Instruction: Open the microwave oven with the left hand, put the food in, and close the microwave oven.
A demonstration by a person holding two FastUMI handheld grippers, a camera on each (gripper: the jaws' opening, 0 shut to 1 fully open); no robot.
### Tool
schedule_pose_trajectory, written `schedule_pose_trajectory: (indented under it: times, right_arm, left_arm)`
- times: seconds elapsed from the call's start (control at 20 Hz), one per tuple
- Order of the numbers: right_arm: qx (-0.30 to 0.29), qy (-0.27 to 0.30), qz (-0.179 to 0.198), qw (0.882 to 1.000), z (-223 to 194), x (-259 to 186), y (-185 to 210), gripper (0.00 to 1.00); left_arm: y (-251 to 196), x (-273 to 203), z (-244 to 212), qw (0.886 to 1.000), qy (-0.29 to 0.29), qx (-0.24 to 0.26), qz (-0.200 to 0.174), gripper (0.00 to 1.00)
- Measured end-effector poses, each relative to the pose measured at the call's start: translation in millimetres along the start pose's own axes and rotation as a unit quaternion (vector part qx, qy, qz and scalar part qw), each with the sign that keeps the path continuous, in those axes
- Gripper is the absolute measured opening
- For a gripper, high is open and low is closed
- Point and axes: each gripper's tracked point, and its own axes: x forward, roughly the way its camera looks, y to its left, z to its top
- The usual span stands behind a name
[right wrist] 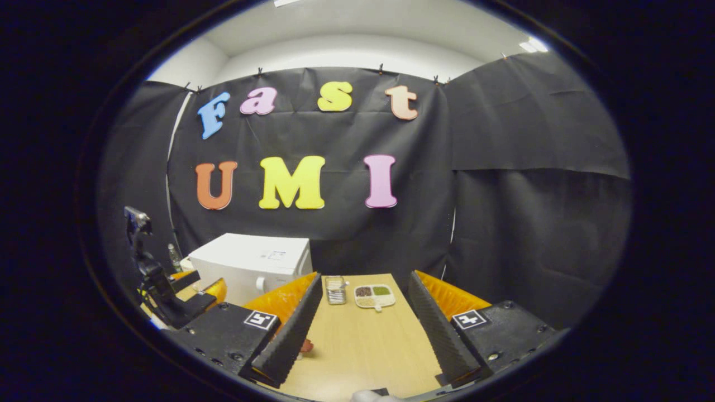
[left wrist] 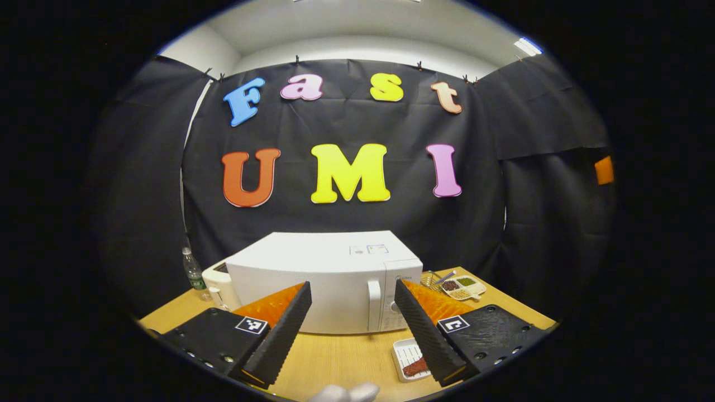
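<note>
The left gripper [left wrist: 351, 326], built of black ribbed finger pads on orange wedge-shaped backings with black marker-tagged mounts, is held level and pointed forward, its two fingers spread wide apart with nothing between them. The right gripper [right wrist: 363, 329], of the same black and orange build, is likewise held level with its fingers set well apart and nothing gripped. In the right gripper view the left gripper [right wrist: 179, 301] is seen farther off at the left edge, its black frame and orange parts raised at about the same height.
</note>
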Motion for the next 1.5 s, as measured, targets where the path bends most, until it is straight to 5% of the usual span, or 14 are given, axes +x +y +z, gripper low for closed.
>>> schedule_pose_trajectory:
  times: [0.35, 0.6, 0.7, 0.75, 0.8, 0.85, 0.9, 1.15, 1.5]
  right_arm:
    - [-0.038, 0.02, 0.006, 0.999, 0.5, 35.5, -20.8, 0.99]
    - [-0.048, 0.048, 0.031, 0.997, -9.5, 56.4, -18.0, 0.99]
    - [-0.045, 0.045, 0.037, 0.997, -7.9, 61.8, -18.6, 0.99]
    - [-0.042, 0.043, 0.041, 0.997, -9.8, 64.6, -17.1, 0.99]
    - [-0.039, 0.045, 0.043, 0.997, -12.2, 65.9, -16.9, 0.99]
    - [-0.037, 0.048, 0.045, 0.997, -14.5, 66.9, -17.0, 0.99]
    - [-0.036, 0.051, 0.046, 0.997, -16.8, 66.6, -17.3, 0.99]
    - [-0.036, 0.049, 0.041, 0.997, -19.7, 60.4, -23.8, 0.99]
    - [-0.035, 0.046, 0.04, 0.998, -20.5, 45.6, -20.6, 0.99]
  left_arm:
    - [-3.0, 109.7, -84.2, 0.998, 0.054, -0.01, 0.037, 0.95]
    - [-13.6, 130.6, -98.6, 0.998, 0.056, -0.004, 0.032, 0.96]
    - [-14.4, 135.6, -98.0, 0.998, 0.056, -0.006, 0.033, 0.87]
    - [-20.1, 137.7, -97.6, 0.998, 0.055, -0.01, 0.021, 0.65]
    - [-26.9, 137.1, -97.3, 0.998, 0.058, -0.012, 0.01, 0.62]
    - [-32.0, 136.3, -98.3, 0.998, 0.058, -0.006, 0.004, 0.31]
    - [-31.6, 135.5, -97.4, 0.998, 0.056, 0.006, 0.008, 0.35]
    - [-29.6, 133.4, -97.4, 0.998, 0.059, 0.013, 0.009, 0.15]
    - [-27.6, 133.3, -99.4, 0.998, 0.064, 0.006, 0.014, 0.12]
